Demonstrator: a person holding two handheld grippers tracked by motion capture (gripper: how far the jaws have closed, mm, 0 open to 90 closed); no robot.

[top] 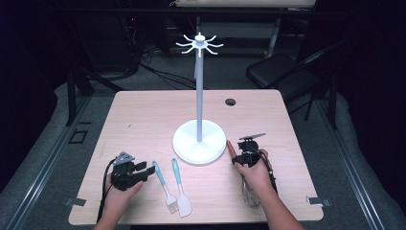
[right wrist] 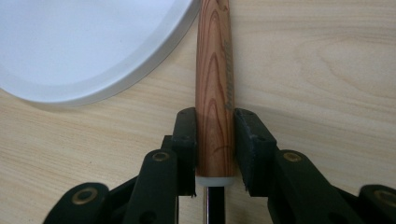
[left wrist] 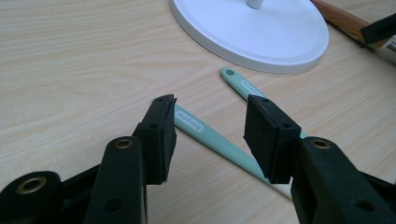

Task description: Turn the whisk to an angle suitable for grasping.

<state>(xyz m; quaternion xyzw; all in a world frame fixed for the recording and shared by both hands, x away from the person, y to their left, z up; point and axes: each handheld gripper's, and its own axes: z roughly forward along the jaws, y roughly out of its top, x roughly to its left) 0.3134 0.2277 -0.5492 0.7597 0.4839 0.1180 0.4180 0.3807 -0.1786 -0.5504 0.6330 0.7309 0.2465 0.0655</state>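
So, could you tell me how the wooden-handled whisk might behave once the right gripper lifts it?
The round, smooth wooden handle may twist between the jaws. The wire head looks light, so it probably droops little. Set down, it would likely roll.

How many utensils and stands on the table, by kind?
Mint-handled silicone brush: 1
Mint-handled white spatula: 1
Wood-handled wire whisk: 1, between the right gripper's pads
White hook-topped stand on a round base: 1
Total: 4
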